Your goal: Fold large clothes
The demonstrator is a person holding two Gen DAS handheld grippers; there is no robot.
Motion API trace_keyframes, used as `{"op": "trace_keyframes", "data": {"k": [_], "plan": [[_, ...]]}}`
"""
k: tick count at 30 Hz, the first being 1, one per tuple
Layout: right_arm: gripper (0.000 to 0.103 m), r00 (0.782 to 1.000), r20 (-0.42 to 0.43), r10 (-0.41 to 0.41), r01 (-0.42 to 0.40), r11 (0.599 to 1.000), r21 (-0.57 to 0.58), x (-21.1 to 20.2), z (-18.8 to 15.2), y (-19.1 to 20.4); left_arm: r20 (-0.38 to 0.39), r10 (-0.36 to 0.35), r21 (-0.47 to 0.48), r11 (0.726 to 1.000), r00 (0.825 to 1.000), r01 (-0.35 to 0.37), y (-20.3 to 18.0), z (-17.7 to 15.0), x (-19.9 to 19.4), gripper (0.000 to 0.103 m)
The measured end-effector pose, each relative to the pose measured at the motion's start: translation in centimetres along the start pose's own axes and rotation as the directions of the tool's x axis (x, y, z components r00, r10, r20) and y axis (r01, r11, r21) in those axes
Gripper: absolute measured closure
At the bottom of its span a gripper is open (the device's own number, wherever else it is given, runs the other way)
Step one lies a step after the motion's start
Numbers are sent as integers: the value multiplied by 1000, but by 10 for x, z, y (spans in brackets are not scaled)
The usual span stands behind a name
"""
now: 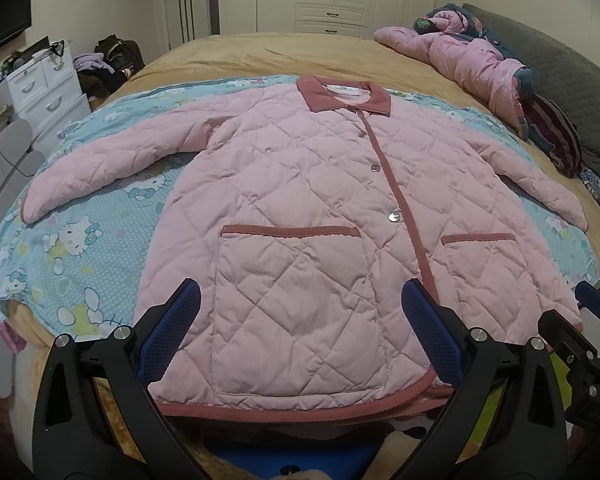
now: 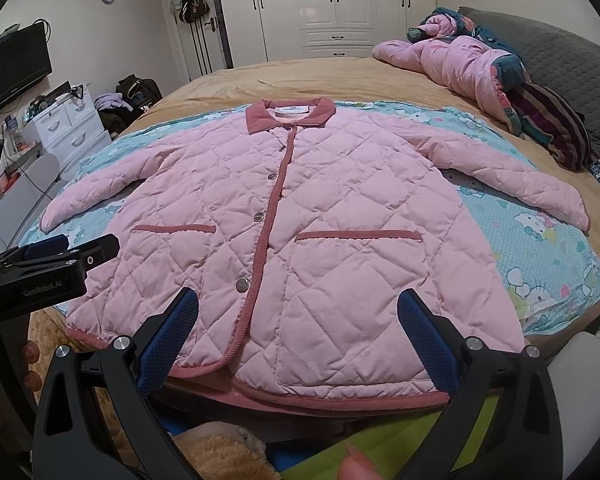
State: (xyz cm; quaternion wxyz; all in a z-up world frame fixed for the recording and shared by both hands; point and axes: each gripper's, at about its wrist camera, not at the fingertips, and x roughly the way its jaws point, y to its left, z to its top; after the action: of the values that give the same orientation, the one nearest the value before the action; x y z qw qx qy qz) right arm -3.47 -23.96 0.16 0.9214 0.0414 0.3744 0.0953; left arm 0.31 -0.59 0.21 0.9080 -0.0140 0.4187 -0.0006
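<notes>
A pink quilted jacket (image 1: 300,200) (image 2: 292,220) with a darker rose collar and trim lies flat and buttoned on the bed, collar away from me, both sleeves spread outward. My left gripper (image 1: 300,300) hovers open over the hem's left pocket side, nothing between its blue pads. My right gripper (image 2: 298,304) is open too, above the hem near the button line and right pocket. Each gripper shows at the edge of the other's view: the right gripper (image 1: 592,312) and the left gripper (image 2: 56,248).
The jacket rests on a light blue cartoon-print sheet (image 1: 80,248) over a tan blanket (image 1: 260,52). A heap of pink and striped bedding (image 2: 480,76) lies at the far right by a grey headboard. White drawers (image 1: 48,88) and wardrobes stand beyond the bed.
</notes>
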Motion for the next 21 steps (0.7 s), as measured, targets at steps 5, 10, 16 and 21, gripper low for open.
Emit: {"op": "trace_keyframes", "data": {"k": [5, 10, 16, 21], "plan": [[4, 1000, -4, -2, 2, 1000, 3, 0, 1, -1, -3, 0, -2, 1000, 1000, 0, -1, 1, 1, 9], [4, 1000, -8, -1, 1, 1000, 4, 2, 1, -1, -6, -1, -1, 1000, 1000, 1, -1, 1, 4, 9], [4, 1000, -14, 4, -4, 1000, 9, 7, 3, -3, -12, 7, -15, 1000, 1000, -8, 6, 3, 9, 9], [4, 1000, -27, -11, 11, 1000, 9, 18, 20, -9, -19, 4, -29, 1000, 1000, -4, 13, 14, 16, 9]]}}
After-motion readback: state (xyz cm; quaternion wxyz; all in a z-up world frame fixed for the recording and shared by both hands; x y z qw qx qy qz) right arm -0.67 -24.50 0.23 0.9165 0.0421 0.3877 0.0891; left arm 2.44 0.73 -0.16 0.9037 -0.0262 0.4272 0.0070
